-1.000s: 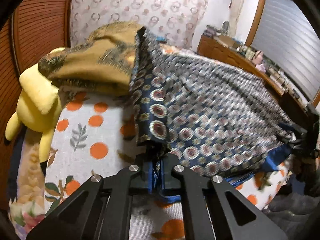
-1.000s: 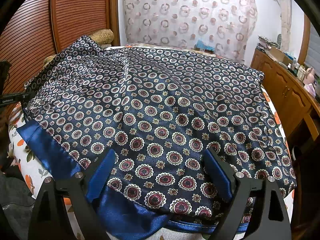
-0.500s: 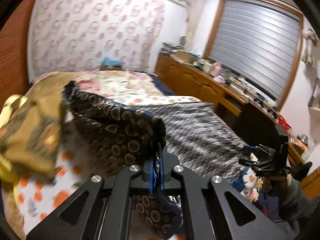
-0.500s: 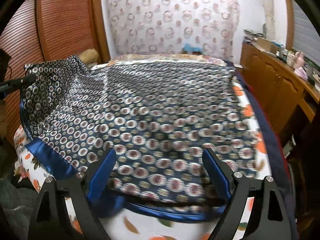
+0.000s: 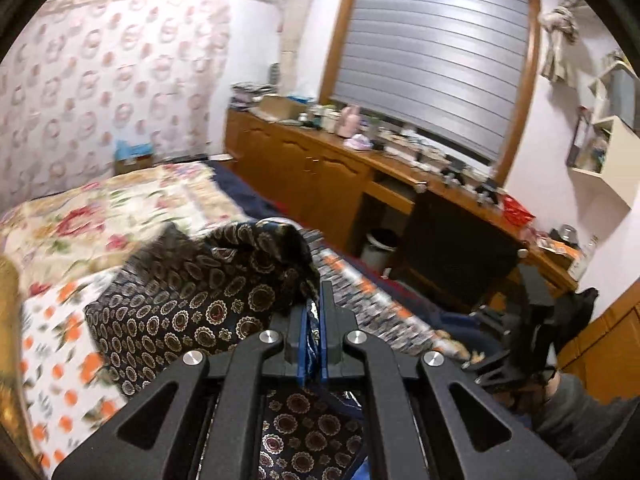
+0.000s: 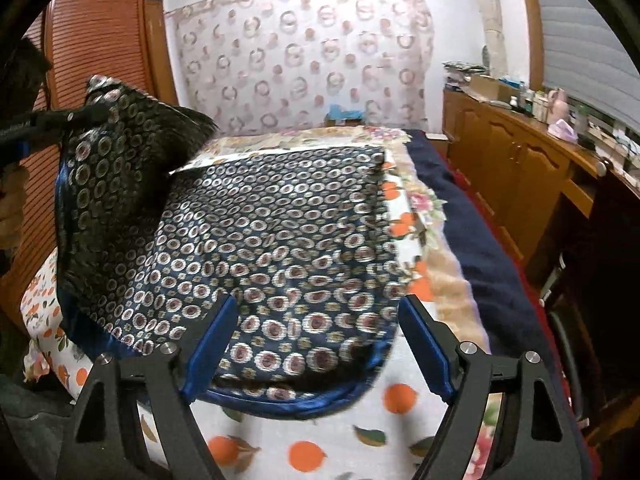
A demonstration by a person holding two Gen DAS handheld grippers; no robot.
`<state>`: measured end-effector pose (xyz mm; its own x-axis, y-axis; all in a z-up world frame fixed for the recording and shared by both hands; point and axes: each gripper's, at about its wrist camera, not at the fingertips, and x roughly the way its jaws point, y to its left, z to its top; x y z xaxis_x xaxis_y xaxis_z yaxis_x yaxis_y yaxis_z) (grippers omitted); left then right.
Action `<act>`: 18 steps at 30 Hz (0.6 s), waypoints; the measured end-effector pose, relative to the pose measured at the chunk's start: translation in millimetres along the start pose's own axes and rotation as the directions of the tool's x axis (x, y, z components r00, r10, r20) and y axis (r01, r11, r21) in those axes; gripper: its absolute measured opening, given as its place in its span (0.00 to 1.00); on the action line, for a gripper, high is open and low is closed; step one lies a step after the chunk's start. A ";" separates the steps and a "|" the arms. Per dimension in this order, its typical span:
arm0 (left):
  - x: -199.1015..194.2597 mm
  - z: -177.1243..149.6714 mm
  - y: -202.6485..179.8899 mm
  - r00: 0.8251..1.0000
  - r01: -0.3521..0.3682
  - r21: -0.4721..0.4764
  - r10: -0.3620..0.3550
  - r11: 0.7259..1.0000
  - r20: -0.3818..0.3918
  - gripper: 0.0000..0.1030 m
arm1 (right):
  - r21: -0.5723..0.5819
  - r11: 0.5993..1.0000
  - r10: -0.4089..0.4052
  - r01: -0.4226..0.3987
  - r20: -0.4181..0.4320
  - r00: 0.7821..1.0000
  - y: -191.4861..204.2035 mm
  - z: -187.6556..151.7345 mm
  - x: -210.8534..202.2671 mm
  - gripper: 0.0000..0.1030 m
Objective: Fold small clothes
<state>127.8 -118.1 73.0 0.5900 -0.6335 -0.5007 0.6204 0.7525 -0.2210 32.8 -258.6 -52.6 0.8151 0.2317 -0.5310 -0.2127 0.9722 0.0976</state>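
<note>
Pinching the patterned cloth (image 5: 192,304) by its blue hem, my left gripper (image 5: 313,312) lifts one corner. My right gripper (image 6: 320,344), jaws wide but just narrowing, grips nothing above the near hem.

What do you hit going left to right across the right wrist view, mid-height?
Left tool holding the lifted corner → patterned navy garment → orange-print sheet edge → dark blue blanket → wooden cabinets.

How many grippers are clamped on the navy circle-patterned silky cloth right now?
1. The left gripper pinches the cloth's lifted edge. The right gripper hovers with open jaws over the near hem, gripping nothing.
</note>
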 end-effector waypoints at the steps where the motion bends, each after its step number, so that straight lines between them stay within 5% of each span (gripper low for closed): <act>1: 4.8 6.5 -8.9 1.000 0.018 0.011 -0.018 1.000 0.002 0.05 | 0.003 1.000 -0.002 0.002 0.003 1.000 -2.5 -2.8 -1.6 0.81; 6: 23.8 8.7 -26.0 0.998 0.022 0.032 -0.021 0.999 -0.051 0.10 | 0.025 1.000 -0.013 0.012 0.015 1.000 -10.6 -5.5 -5.8 0.81; 13: 18.1 -14.8 -13.7 0.996 -0.026 0.043 0.029 0.999 -0.079 0.72 | 0.047 0.999 -0.015 0.015 0.006 1.000 -18.9 -7.8 0.4 0.81; 18: 5.6 -37.3 12.1 0.988 -0.119 0.016 0.119 0.993 -0.093 0.76 | 0.047 0.999 -0.001 0.001 0.011 1.000 -16.4 -0.4 1.6 0.81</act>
<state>119.3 -105.8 36.4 0.6092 -0.5195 -0.5991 0.5544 0.8192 -0.1466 37.4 -274.2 -55.4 0.8210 0.2308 -0.5222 -0.1864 0.9729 0.1369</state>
